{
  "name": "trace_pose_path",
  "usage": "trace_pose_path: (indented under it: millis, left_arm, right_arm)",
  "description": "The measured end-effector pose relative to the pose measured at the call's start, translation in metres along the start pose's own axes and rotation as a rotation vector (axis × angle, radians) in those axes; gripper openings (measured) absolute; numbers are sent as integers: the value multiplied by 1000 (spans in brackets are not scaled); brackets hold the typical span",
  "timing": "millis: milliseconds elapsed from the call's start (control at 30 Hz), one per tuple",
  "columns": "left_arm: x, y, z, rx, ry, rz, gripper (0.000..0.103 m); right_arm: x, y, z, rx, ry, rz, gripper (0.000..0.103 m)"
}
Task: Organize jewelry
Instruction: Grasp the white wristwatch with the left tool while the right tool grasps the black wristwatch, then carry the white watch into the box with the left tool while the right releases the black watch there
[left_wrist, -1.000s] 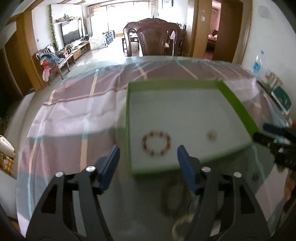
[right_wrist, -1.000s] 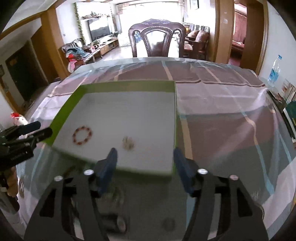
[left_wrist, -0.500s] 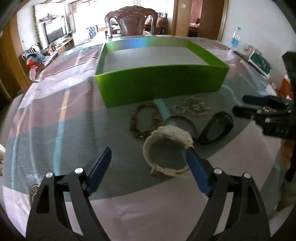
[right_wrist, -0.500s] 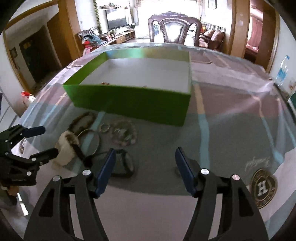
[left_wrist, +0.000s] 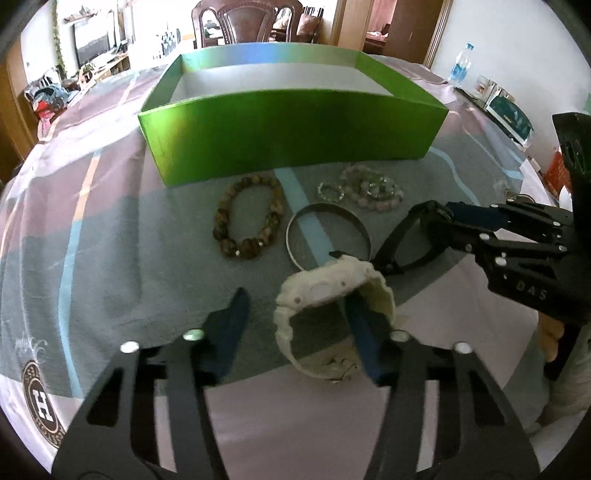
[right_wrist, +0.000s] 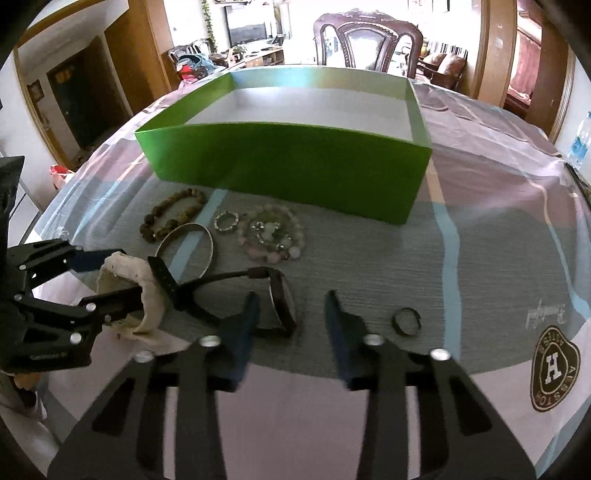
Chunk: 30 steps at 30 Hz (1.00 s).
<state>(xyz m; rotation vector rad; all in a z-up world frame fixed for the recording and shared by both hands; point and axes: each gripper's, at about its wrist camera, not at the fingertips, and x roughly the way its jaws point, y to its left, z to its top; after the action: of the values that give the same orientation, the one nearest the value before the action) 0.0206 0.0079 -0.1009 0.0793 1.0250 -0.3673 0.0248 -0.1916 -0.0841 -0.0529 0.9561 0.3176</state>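
Left wrist view: the green box (left_wrist: 288, 136) stands far on the tabletop (left_wrist: 110, 229), its contents hidden. Nearer lie bracelets. My left fingers (left_wrist: 295, 314) have just been closing, one inside the white watch (left_wrist: 332, 291); my right fingers (right_wrist: 291, 317) closing around the black watch (right_wrist: 282, 299), neither gripping.

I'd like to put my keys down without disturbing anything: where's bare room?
Bare cloth lies left of the brown bracelet and right of the ring, toward the logo. Crowded: between them, before the box, lie pink bracelets, bangle, white watch and black watch.
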Motion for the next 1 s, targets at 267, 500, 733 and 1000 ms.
trace_pose_path:
  millis: [267,500,733,1000]
  left_arm:
    - [-2,9,0,-34,3,24,20]
    - [-10,9,0,-37,-18,53,20]
    - [-20,10,2,-39,-39,76,20]
    - [-13,11,0,-39,-19,73,20]
  right_arm:
    - [-2,1,0,-5,-19,-30,10]
    - [-13,-4,2,18,-53,-34,9]
    - [-17,-8,3,29,-69,-40,8]
    - [-1,-9,2,35,-10,-42,12]
